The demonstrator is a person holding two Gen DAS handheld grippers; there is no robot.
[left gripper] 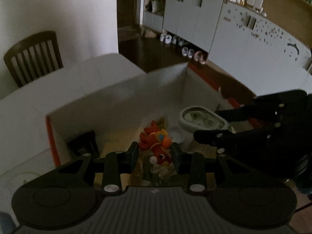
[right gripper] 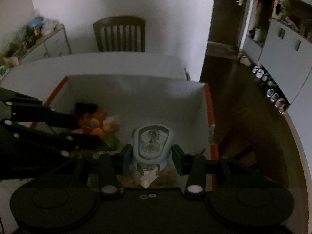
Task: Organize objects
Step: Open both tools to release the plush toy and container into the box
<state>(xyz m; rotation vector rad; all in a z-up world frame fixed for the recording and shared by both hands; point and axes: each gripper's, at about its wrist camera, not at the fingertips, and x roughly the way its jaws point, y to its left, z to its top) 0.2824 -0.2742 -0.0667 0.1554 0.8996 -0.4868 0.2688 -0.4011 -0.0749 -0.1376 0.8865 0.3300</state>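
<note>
A white cardboard box (left gripper: 117, 105) with orange outer edges stands open on the table. Over its inside, my left gripper (left gripper: 155, 152) is shut on a red and orange toy figure (left gripper: 156, 142) in what looks like clear wrapping. My right gripper (left gripper: 205, 123) enters from the right, shut on a pale blue correction tape dispenser (left gripper: 200, 117). In the right wrist view the dispenser (right gripper: 153, 142) sits between the pads of my right gripper (right gripper: 152, 156), above the box (right gripper: 136, 97) floor. There my left gripper (right gripper: 88, 130) holds the toy (right gripper: 93, 125) at the left.
A black object (left gripper: 83, 142) lies in the box's left corner, and something small, white and round (left gripper: 176, 134) lies near the dispenser. The box rests on a white table (right gripper: 97, 62) with a wooden chair (right gripper: 120, 35) behind it. Dark floor and grey cabinets are at the right.
</note>
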